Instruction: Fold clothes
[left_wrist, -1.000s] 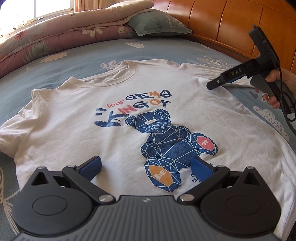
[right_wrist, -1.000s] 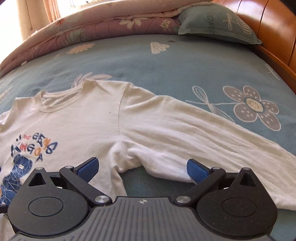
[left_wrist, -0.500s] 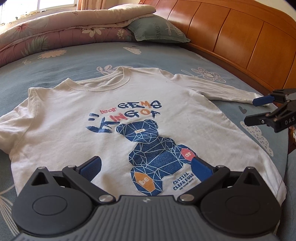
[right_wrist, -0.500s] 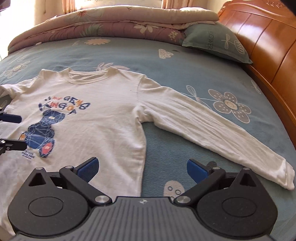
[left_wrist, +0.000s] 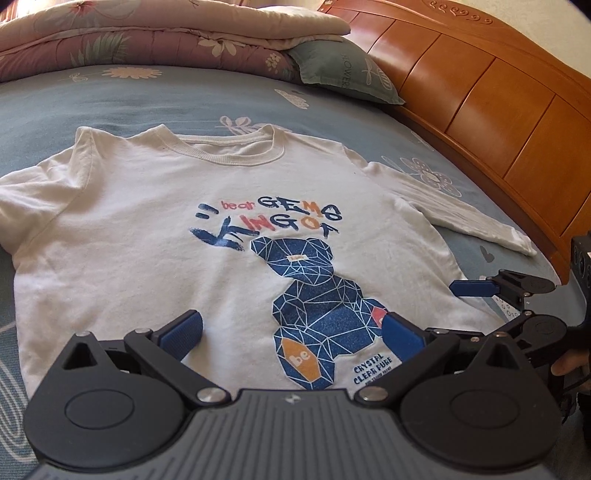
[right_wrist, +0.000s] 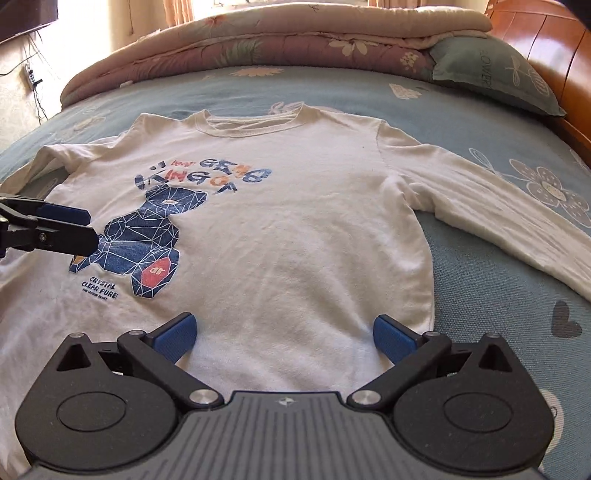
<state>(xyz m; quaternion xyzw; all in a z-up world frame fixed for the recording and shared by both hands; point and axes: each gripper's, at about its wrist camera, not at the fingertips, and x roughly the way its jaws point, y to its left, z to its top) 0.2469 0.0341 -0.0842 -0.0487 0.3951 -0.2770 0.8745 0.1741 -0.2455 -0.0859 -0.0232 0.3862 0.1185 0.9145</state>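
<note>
Both tongs are held wide open, nothing gripped. The left gripper is poised over the lower front of the white shirt; the right gripper is aimed at its hem. The shirt (bear print upward) is spread flat on the blue bedsheet, one long sleeve stretched sideways.

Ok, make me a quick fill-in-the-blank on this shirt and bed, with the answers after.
1. The white long-sleeved shirt lies spread flat with its printed side facing ____.
2. The animal printed on its front is a blue ____.
3. Both the left claw and the right claw have jaws that stand ____.
4. The headboard is made of ____.

Missing words: up; bear; open; wood
</note>
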